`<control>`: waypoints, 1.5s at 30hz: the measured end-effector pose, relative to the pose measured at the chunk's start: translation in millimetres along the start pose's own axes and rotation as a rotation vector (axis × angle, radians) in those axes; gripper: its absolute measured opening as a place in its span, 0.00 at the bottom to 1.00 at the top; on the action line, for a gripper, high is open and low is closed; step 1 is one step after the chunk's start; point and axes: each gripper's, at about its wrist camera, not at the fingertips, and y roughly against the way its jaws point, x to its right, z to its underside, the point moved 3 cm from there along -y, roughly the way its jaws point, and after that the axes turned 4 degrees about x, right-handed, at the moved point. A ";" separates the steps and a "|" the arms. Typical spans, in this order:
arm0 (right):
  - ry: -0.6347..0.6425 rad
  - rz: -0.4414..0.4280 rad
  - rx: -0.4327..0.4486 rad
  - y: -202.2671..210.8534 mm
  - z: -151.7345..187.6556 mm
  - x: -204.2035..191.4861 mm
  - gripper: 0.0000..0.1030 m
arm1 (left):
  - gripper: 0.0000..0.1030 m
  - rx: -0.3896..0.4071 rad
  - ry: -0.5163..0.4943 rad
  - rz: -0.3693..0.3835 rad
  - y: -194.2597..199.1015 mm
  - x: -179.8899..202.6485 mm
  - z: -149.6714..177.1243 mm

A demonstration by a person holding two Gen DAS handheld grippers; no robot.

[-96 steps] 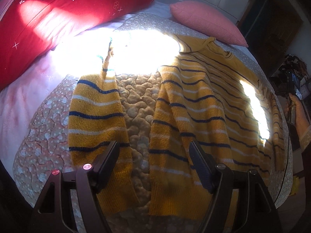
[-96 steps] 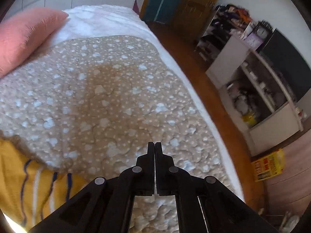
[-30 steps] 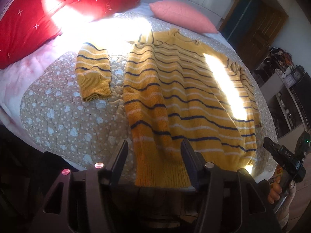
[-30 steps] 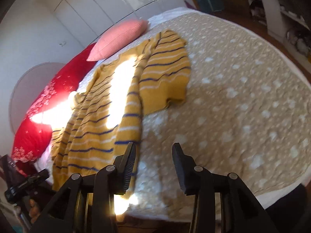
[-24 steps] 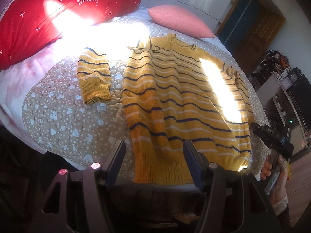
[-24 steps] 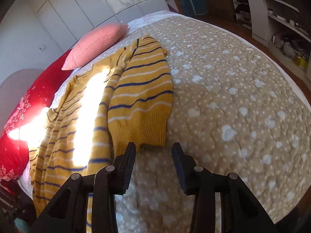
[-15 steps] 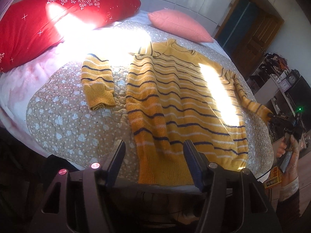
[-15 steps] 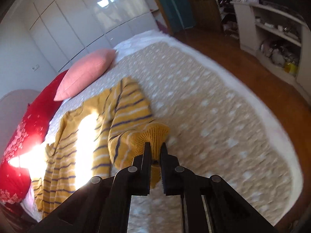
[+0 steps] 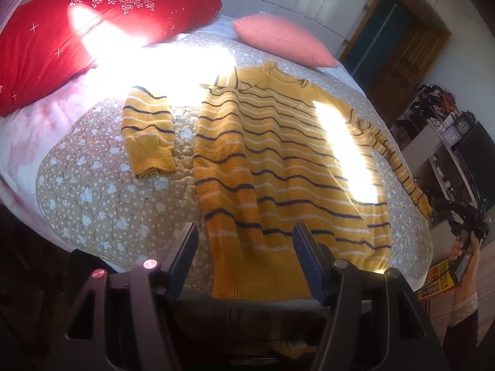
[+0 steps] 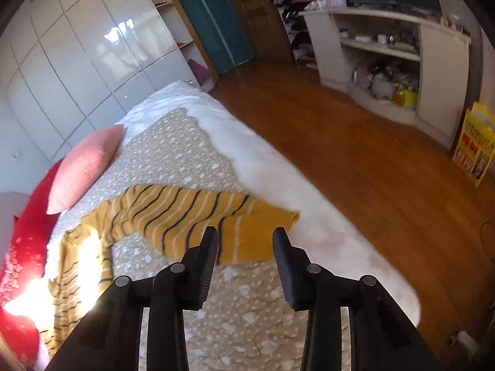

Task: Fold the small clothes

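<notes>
A yellow sweater [image 9: 278, 160] with dark and white stripes lies flat on the quilted bed [image 9: 92, 191]. Its left sleeve [image 9: 148, 136] is folded short beside the body. The right sleeve [image 10: 191, 210] lies stretched out toward the bed's edge. My left gripper [image 9: 244, 232] hovers open above the hem at the near edge and holds nothing. My right gripper [image 10: 246, 235] has its jaws opening just short of the cuff [image 10: 266, 219]. The cuff shows through the gap but lies free on the bed. In the left wrist view a hand [image 9: 464, 247] holds that gripper at the far right.
A red pillow [image 9: 77, 31] and a pink pillow [image 10: 83, 170] lie at the head of the bed. To the right, past the white bed edge [image 10: 263, 167], are a wooden floor [image 10: 371, 170], a shelf unit [image 10: 386, 61] and a yellow box [image 10: 473, 148].
My right gripper shut on the right cuff, drew the sleeve outward to the bed's edge, then opened and let it go. The left gripper has hardly moved.
</notes>
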 end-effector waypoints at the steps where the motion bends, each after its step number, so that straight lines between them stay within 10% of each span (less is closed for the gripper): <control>1: -0.042 -0.046 -0.034 -8.1 9.5 3.5 0.40 | 0.61 -0.004 -0.002 0.004 -1.1 2.4 0.3; 13: -0.274 -0.020 0.029 -77.2 27.4 16.1 0.41 | 0.63 -0.055 -0.041 -0.007 -22.4 15.8 -0.3; 15: -0.277 -0.003 0.029 -77.0 14.9 18.5 0.15 | 0.63 -0.067 -0.037 -0.004 -26.0 15.1 -1.0; 22: 0.006 0.208 0.200 -18.6 -82.5 -29.1 0.05 | 0.63 -0.036 0.005 0.040 -23.3 -2.0 -18.2; 29: 0.271 0.232 0.272 2.6 -136.6 -162.3 0.05 | 0.65 0.017 0.103 0.083 -14.0 -41.0 -33.4; 39: 0.659 -0.120 -0.038 -104.8 24.5 -406.4 0.05 | 0.66 0.074 0.209 0.065 12.8 -107.1 -31.3; 45: 0.737 -0.201 -0.264 -183.7 131.5 -470.7 0.05 | 0.69 0.091 0.285 0.050 21.5 -143.1 -26.9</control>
